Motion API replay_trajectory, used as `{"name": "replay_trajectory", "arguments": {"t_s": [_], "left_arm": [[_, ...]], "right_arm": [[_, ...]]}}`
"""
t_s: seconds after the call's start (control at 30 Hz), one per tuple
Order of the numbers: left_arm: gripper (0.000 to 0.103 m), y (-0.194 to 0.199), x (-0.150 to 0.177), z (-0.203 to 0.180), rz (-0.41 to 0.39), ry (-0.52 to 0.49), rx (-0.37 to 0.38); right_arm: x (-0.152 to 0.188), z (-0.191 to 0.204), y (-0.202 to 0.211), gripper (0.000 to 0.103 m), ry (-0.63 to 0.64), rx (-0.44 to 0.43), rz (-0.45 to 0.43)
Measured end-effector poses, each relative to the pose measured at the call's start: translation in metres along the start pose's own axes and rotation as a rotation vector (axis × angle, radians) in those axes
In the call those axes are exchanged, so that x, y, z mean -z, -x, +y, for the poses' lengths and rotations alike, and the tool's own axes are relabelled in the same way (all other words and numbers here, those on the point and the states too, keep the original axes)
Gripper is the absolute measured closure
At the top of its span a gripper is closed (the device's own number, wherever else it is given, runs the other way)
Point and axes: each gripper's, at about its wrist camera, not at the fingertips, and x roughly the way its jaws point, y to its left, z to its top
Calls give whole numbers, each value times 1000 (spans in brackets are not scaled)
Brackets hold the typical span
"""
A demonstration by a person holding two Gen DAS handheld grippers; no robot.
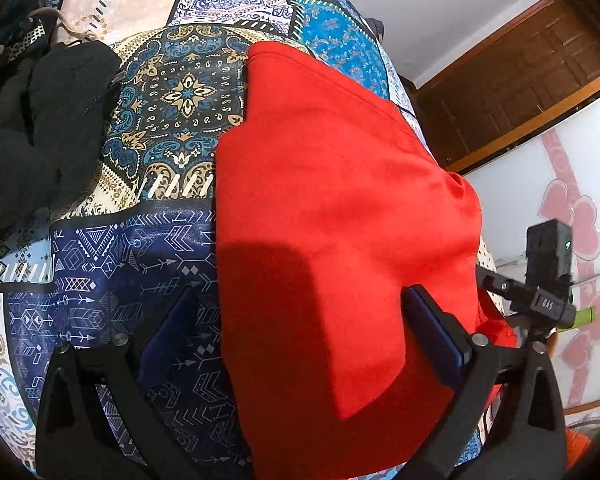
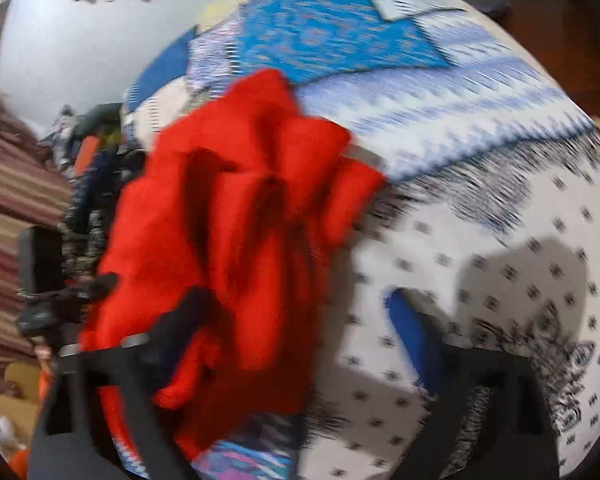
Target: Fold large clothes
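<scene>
Red fleece garment (image 1: pixel 332 208) lies lengthwise away from us on the patchwork bedspread (image 1: pixel 172 128); both grippers (image 1: pixel 300 320) (image 2: pixel 300 320) wide, empty, left nearer.

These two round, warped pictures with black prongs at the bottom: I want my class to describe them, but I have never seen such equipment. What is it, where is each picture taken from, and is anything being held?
A person holds a hand tool with two fingers in each hand; there is no robot. A wide-angle camera on each tool looks forward along its fingers, which bends the picture.

The left tool's view shows the left gripper open above a red garment lying fairly flat on a patterned bedspread, with dark clothes piled beside it.

The right tool's view is blurred. The right gripper stands wide open; the same red garment looks bunched here and drapes over one finger, but nothing is pinched. So neither tool holds anything.
</scene>
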Motion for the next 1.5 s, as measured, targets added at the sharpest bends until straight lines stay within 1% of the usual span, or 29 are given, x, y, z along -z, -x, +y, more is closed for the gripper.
{"name": "replay_trajectory", "arguments": {"t_s": [0.1, 0.13, 0.2, 0.27, 0.33, 0.4, 0.47, 0.53, 0.63, 0.73, 0.83, 0.9, 0.93, 0.97, 1.0, 1.07, 1.1, 1.13, 1.17, 1.2, 1.27, 1.37, 1.5], "left_arm": [[0, 0, 1, 0, -11, 6, -3], [0, 2, 4, 0, -13, 8, -4], [0, 2, 4, 0, -11, 13, -5], [0, 3, 5, 0, -7, 18, -3], [0, 4, 5, 1, -3, 26, 7], [0, 5, 6, 1, -1, 29, 16], [0, 6, 8, 1, -2, 24, 17], [0, 6, 7, 0, -2, 22, 23], [0, 3, 6, -3, -1, 15, 41], [0, -2, 4, -12, 6, -22, 44], [0, -8, 1, -22, -2, -59, 16], [0, -8, -1, -19, -3, -40, 30], [2, -7, -2, -18, -6, -31, 38], [8, -4, -2, -17, -16, -19, 45], [11, -1, -2, -15, -20, -12, 50], [26, 8, -2, -14, -37, -7, 71], [30, 14, -1, -14, -47, -3, 81], [38, 19, -2, -15, -55, 0, 89], [44, 24, -2, -15, -60, 2, 102], [46, 31, -2, -17, -68, 3, 116], [54, 41, -3, -21, -85, -10, 134], [56, 64, -5, -34, -127, -45, 130], [57, 108, -11, -46, -214, -92, 115]], "right_arm": [[2, -8, 6, 6, -33, -64, -13], [0, -10, 7, 6, -61, -117, -8], [-3, -12, 6, 7, -113, -197, -5], [-7, -9, 4, 7, -130, -238, -6], [-10, -1, 3, 7, -106, -238, -11], [-12, 10, 0, 7, -90, -263, -10], [-14, 18, -3, 6, -70, -261, 7], [-15, 30, -8, 6, -19, -215, 17], [-17, 39, -21, 6, 17, -151, 40], [-20, 34, -33, 6, -3, -156, 58], [-22, 34, -34, 8, -10, -155, 40], [-22, 34, -33, 13, -16, -157, 34], [-22, 34, -32, 20, -15, -158, 33], [-23, 34, -28, 30, -12, -159, 27], [-23, 36, -25, 36, -11, -163, 26], [-25, 41, -17, 58, 1, -166, 18], [-27, 44, -12, 64, 4, -167, 9], [-28, 48, -8, 70, 10, -167, 2], [-30, 51, -4, 74, 16, -172, -5], [-31, 56, 0, 75, 23, -179, -11], [-32, 71, 8, 77, 51, -168, -25], [-34, 96, 20, 77, 102, -147, -48], [-41, 136, 35, 77, 179, -148, -91]]}}
